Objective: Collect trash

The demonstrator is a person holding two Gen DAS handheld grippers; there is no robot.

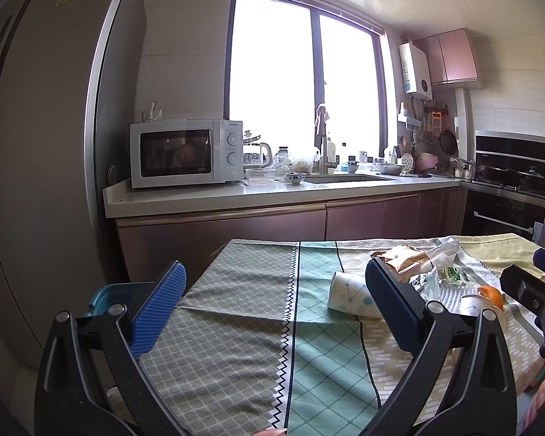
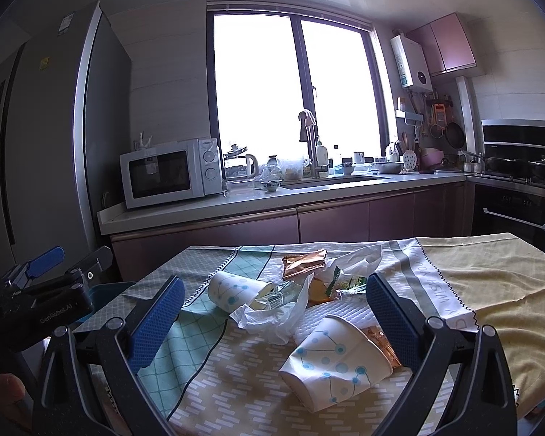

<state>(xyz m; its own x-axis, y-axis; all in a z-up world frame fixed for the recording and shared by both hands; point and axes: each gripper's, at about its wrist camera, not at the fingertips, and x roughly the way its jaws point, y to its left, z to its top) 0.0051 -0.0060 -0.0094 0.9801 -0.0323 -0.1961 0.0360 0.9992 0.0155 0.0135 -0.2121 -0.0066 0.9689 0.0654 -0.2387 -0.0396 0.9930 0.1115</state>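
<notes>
Trash sits clustered on a patchwork tablecloth (image 2: 236,370) covering the table, mostly right of centre. Nearest paper cup (image 2: 336,358) lies on its side, mouth toward 7 o'clock, between the right gripper's (image 2: 276,321) blue pads, touching neither pad that I can see; an orange wrapper edge (image 2: 383,343) pokes out just behind it, against the right pad. Right gripper jaws spread wide, nothing held. Second paper cup (image 2: 232,289) lies tipped over at 11 o'clock from the first, a crumpled clear plastic bag (image 2: 272,318) between them. Gold foil wrapper (image 2: 305,261) lies farther back at 12 o'clock, a green-printed packet (image 2: 348,281) just right of it.

Left gripper (image 1: 276,312) also spread wide and empty, hovering over the bare grey-green left half of the cloth; open room there. From its camera the second cup (image 1: 348,296) lies just left of its right pad, partly hidden by it. A small white tub (image 1: 472,305) and something orange (image 1: 490,296) sit beyond that pad, at 3 o'clock.

Far table edge runs close to the pink cabinet fronts (image 2: 330,223); narrow gap. Yellow right part of the cloth is bare out to its edge. Blue bin (image 1: 116,296) sits off the table's left edge, below the left gripper's left pad. Refrigerator (image 2: 51,138) stands at 9 o'clock, microwave (image 2: 170,172) on the counter beside it.
</notes>
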